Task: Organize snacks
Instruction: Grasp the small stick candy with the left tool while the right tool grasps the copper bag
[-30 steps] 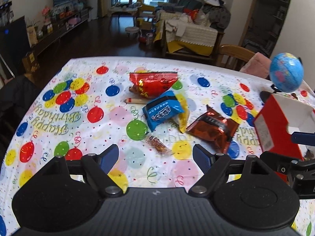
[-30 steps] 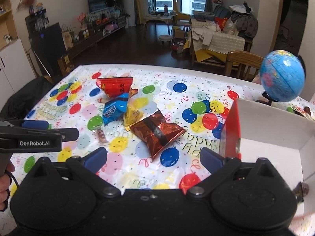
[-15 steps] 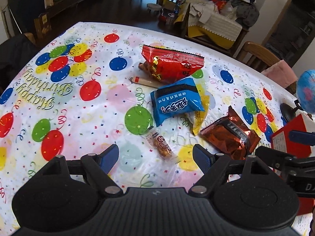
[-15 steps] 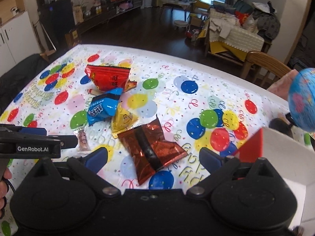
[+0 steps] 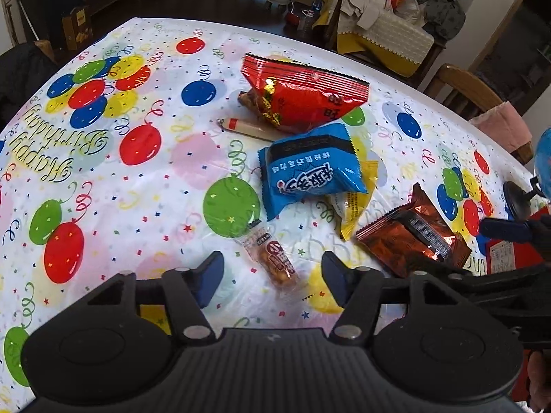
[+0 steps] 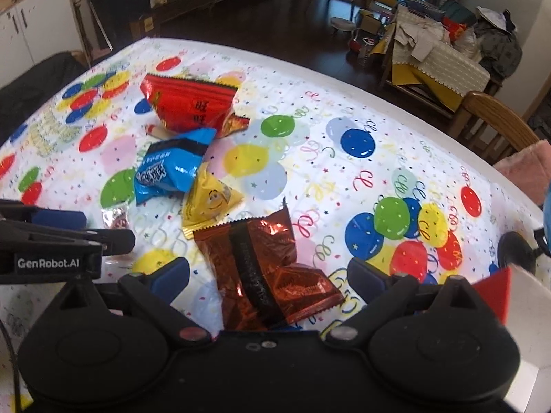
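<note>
Snacks lie on the balloon tablecloth [image 5: 103, 179]. My left gripper [image 5: 270, 280] is open, its tips either side of a small clear peanut bar [image 5: 275, 258]. Beyond lie a blue packet [image 5: 310, 172], a red bag [image 5: 303, 99], a sausage stick [image 5: 241, 125], a yellow packet [image 5: 354, 206] and a copper-brown packet [image 5: 413, 241]. My right gripper [image 6: 268, 280] is open just above the copper-brown packet [image 6: 261, 268], which lies between its fingers. The blue packet [image 6: 172, 168], yellow packet [image 6: 210, 203] and red bag [image 6: 189, 103] lie beyond it.
A red-and-white box [image 6: 509, 292] stands at the right, next to a globe's black base [image 6: 513, 247]. A wooden chair [image 6: 492, 120] stands past the table's far right edge. The left gripper [image 6: 62, 237] shows at the left of the right wrist view.
Both grippers have moved forward and down toward the table. The left now brackets the peanut bar; the right now brackets the copper-brown packet. Both stay open.
</note>
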### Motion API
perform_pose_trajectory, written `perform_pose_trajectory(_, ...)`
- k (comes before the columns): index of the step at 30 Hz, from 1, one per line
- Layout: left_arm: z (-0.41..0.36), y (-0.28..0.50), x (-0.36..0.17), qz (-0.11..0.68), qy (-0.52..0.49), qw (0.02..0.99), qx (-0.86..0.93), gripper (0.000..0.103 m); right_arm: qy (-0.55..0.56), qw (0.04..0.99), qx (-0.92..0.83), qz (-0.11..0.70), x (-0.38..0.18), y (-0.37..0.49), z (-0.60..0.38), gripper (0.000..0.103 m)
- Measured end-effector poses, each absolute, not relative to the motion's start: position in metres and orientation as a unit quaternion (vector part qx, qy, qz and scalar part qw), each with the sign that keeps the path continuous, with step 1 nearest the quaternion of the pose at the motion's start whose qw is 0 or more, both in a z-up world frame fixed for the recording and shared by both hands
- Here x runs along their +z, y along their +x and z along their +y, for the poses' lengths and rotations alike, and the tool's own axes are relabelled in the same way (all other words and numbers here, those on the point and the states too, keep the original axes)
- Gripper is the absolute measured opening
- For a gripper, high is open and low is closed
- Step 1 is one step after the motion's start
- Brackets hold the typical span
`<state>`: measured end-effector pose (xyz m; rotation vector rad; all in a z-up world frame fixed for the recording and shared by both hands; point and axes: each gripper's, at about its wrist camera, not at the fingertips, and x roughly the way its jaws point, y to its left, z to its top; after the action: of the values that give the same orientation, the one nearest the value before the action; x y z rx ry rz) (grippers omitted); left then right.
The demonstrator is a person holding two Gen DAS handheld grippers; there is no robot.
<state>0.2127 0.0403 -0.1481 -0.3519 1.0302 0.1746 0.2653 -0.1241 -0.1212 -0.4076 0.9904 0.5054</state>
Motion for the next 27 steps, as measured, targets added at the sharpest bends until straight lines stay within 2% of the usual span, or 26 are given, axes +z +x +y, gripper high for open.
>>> perform_pose_trajectory(4, 0.037, 0.215, -0.152, 0.492, -0.158, 0.852, 0.087, 0.053, -0.208, 0.825, 0.236, 0.47, -0.132, 0.27, -0.119, 0.096)
perform_pose_trajectory(6, 0.038, 0.215, -0.154, 0.493, -0.157, 0.851, 0.091, 0.045, -0.211, 0.823, 0.234, 0.473, -0.137, 0.272, -0.118, 0.095)
perform_pose_trajectory(10, 0.041, 0.216, -0.158, 0.495, -0.157, 0.849, 0.098, 0.04, -0.217, 0.821, 0.228, 0.477, -0.144, 0.273, -0.117, 0.082)
perform_pose_trajectory(14, 0.042, 0.215, -0.158, 0.492, -0.152, 0.851, 0.101, 0.029, -0.218, 0.824, 0.226, 0.472, -0.143, 0.27, -0.117, 0.078)
perform_pose_trajectory(15, 0.043, 0.215, -0.158, 0.492, -0.152, 0.851, 0.1, 0.02, -0.217, 0.825, 0.224, 0.471, -0.143, 0.269, -0.118, 0.077)
perform_pose_trajectory(16, 0.044, 0.215, -0.159, 0.492, -0.151, 0.851, 0.101, 0.016, -0.216, 0.827, 0.221, 0.47, -0.142, 0.268, -0.118, 0.076)
perform_pose_trajectory(27, 0.056, 0.207, -0.155, 0.49, -0.151, 0.853, 0.093, 0.013, -0.157, 0.841, 0.197, 0.479, -0.133, 0.244, -0.13, 0.065)
